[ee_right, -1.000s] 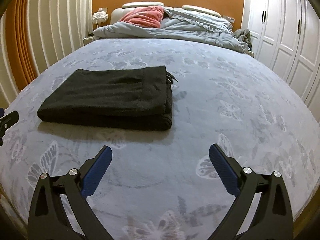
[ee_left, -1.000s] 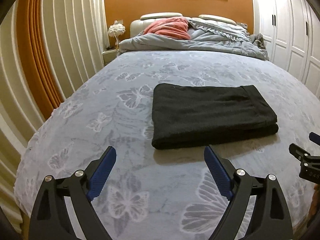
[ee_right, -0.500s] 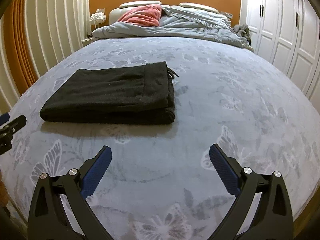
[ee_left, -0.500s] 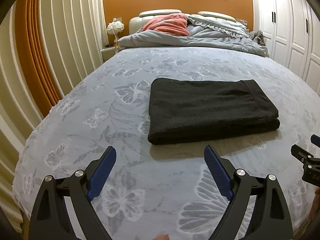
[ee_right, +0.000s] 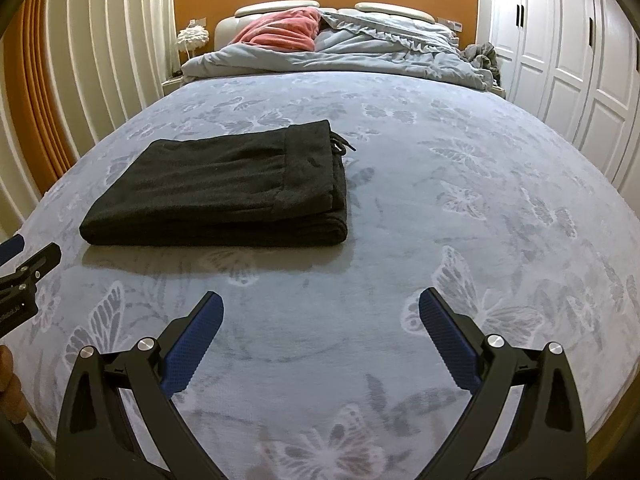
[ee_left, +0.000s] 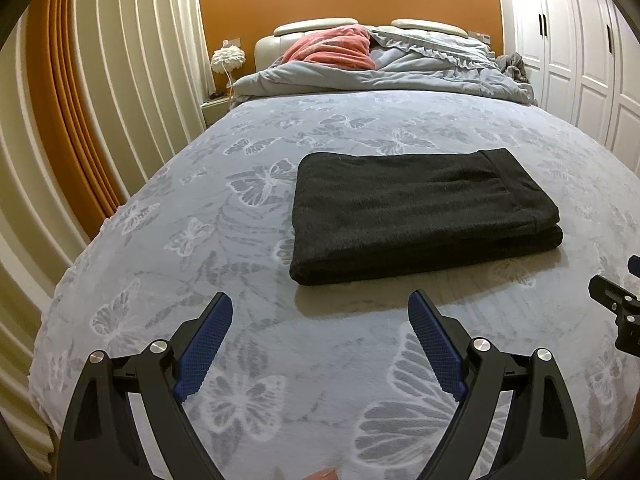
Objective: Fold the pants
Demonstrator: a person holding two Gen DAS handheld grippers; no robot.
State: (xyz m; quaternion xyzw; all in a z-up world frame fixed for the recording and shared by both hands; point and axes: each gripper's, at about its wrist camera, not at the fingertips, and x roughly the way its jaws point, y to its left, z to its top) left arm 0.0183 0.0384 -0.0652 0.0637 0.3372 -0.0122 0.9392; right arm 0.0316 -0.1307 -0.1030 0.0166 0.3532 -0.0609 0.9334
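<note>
Folded black pants [ee_left: 420, 212] rest on a butterfly-print bed [ee_left: 200, 240] as I hold both tongs clear of them.

From my left wrist camera, the grey bedspread fills the room between white curtains [ee_left: 132, 80] and white wardrobe doors [ee_left: 580, 60], with an orange wall, a rumpled grey duvet [ee_left: 400, 76] and a pink blanket [ee_left: 332, 52] at the headboard. The pants lie mid-bed, long axis across the view, waistband end to the right. My left tongs [ee_left: 320, 308] stand wide apart, holding nothing. From my right wrist camera, the pants [ee_right: 224, 188] sit left of centre, long axis again crosswise, the drawstring [ee_right: 340, 146] trailing off the right end. My right tongs [ee_right: 320, 304] gape equally wide and empty above bare bedspread.
</note>
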